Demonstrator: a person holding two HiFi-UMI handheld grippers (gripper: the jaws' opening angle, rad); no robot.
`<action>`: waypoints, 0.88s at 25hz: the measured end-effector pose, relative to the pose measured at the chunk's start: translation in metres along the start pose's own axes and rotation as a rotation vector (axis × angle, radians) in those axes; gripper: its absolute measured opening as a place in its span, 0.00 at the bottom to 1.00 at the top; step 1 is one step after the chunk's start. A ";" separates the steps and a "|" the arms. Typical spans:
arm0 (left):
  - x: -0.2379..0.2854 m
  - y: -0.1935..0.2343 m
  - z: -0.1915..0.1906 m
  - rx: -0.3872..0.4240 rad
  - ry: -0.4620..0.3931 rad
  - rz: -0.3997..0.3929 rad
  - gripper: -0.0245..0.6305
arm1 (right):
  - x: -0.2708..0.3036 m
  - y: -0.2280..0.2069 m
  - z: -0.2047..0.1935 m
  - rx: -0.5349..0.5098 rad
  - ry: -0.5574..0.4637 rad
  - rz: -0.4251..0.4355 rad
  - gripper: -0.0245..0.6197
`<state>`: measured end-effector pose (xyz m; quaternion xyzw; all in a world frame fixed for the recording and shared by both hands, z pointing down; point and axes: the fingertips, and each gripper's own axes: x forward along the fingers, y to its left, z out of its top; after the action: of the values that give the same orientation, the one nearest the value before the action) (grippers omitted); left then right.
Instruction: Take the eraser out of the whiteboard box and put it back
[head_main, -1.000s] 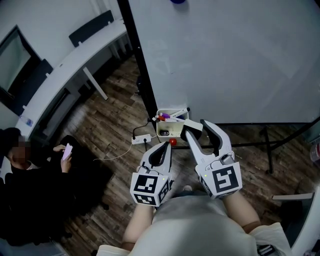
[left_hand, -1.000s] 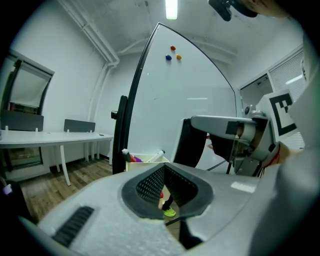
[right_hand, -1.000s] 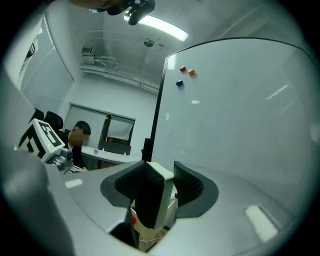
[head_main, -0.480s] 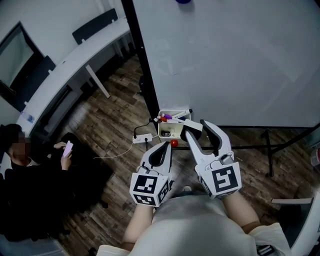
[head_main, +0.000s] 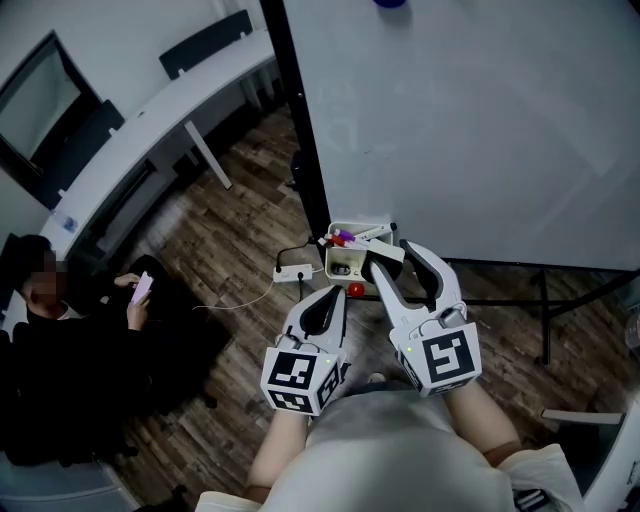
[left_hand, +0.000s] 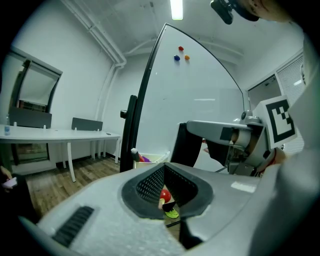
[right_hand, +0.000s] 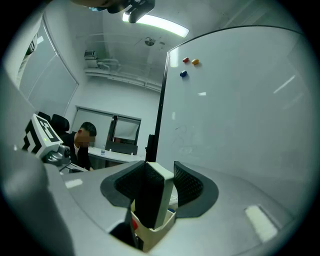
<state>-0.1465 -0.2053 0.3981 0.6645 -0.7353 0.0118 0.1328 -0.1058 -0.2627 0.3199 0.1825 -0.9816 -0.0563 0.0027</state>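
My right gripper (head_main: 395, 258) is shut on the whiteboard eraser (head_main: 383, 250), a white block with black felt. It holds the eraser just above the small cream box (head_main: 345, 262) at the foot of the whiteboard. In the right gripper view the eraser (right_hand: 152, 197) stands upright between the pads, with the box (right_hand: 150, 235) right under it. Markers lie in the box. My left gripper (head_main: 325, 300) is shut on nothing, to the left of the right gripper and nearer to me. The box (left_hand: 150, 159) shows beyond its jaws in the left gripper view.
The whiteboard (head_main: 480, 120) on its black frame fills the right of the head view, with its stand legs (head_main: 545, 320) on the wooden floor. A red ball (head_main: 355, 290) and a power strip (head_main: 293, 271) lie by the box. A seated person (head_main: 60, 340) and a white desk (head_main: 150, 120) are at left.
The head view has drifted a little, so the box and the floor sit slightly further right. Both grippers keep their places and the eraser stays in the right one.
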 end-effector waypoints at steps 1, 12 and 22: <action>0.000 0.001 -0.001 -0.002 0.000 0.004 0.04 | 0.002 0.001 -0.001 -0.002 0.001 0.006 0.34; 0.003 0.008 -0.003 -0.024 0.003 0.047 0.04 | 0.020 -0.001 -0.015 0.001 0.030 0.060 0.34; 0.008 0.012 -0.010 -0.038 0.012 0.071 0.04 | 0.029 -0.002 -0.036 0.006 0.065 0.088 0.34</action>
<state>-0.1568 -0.2099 0.4113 0.6352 -0.7577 0.0066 0.1495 -0.1309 -0.2788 0.3549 0.1407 -0.9883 -0.0470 0.0365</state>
